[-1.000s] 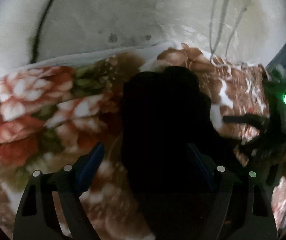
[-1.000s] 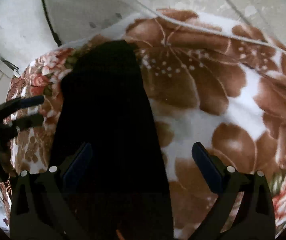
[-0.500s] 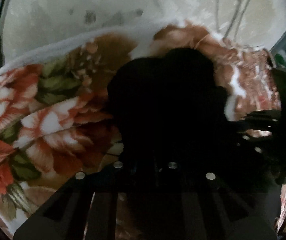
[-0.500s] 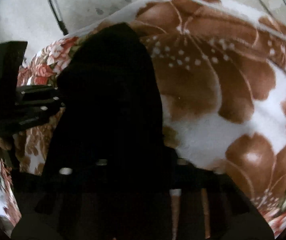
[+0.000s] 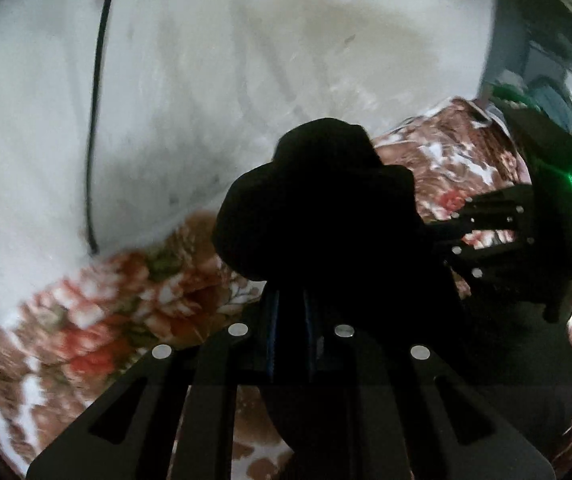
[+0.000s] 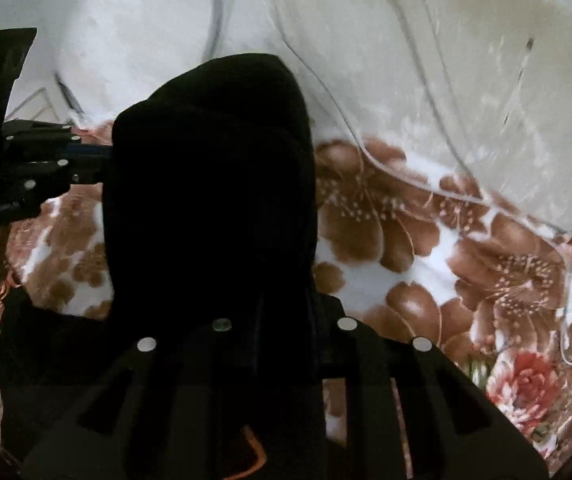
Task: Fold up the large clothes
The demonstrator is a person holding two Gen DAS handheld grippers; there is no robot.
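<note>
A black garment (image 5: 318,208) hangs bunched in front of both cameras, lifted above a floral blanket (image 5: 117,304). My left gripper (image 5: 290,320) is shut on the garment's edge, its blue pads pressed together on the cloth. My right gripper (image 6: 281,320) is shut on another part of the same garment (image 6: 209,184). The right gripper shows from the side in the left wrist view (image 5: 486,224), and the left gripper in the right wrist view (image 6: 45,160). The garment's lower part is hidden behind the grippers.
The floral blanket (image 6: 446,264) covers the surface below. A pale stained wall (image 5: 245,60) with a black cable (image 5: 95,120) stands behind it. Thin wires (image 6: 346,92) run down the wall. Dark furniture (image 5: 546,40) is at the far right.
Both grippers went from open to shut on the black garment, then lifted it. The views tilted up, so more wall and less blanket shows.
</note>
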